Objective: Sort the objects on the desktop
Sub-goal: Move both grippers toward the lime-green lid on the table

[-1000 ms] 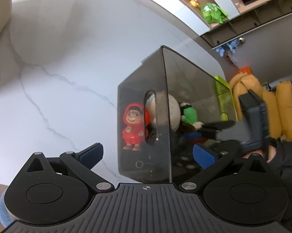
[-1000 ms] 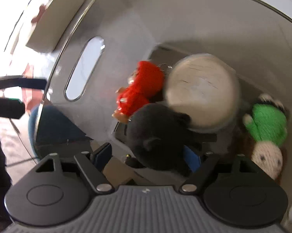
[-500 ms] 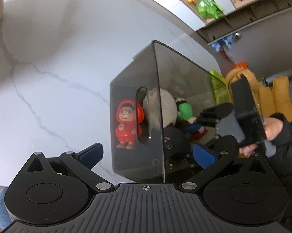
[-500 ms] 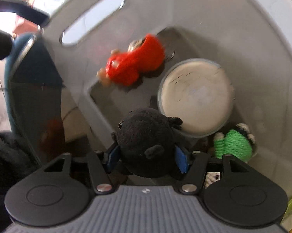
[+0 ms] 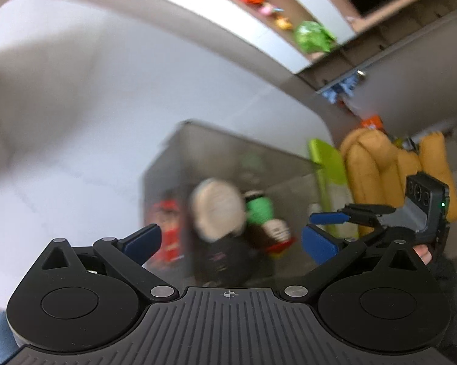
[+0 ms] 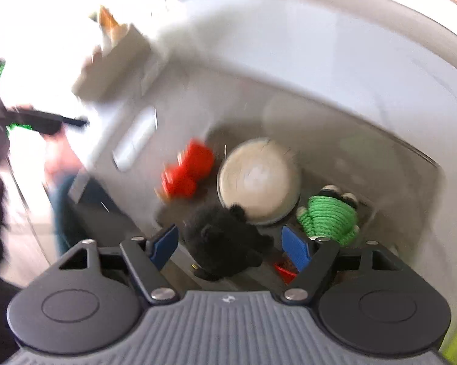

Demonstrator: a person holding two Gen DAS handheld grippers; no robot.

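White marble bench (image 5: 76, 106) lies bare around the smoky translucent bin (image 6: 335, 115), where the right gripper (image 6: 230, 245), jaws just opening, hangs released over a fuzzy black plush (image 6: 222, 243) (left gripper (image 5: 231, 240) also released).

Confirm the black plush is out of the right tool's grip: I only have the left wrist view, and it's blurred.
Observer: Yes. The right tool has just been opening its jaws; the black plush toy shows between them with a gap at each pad.
Operator: Where is it lying?
Observer: Inside the smoky bin, against the near edge of the cream round disc.
Operator: What's beside the disc?
Observer: A green knitted toy on its right, a red figurine on its left.
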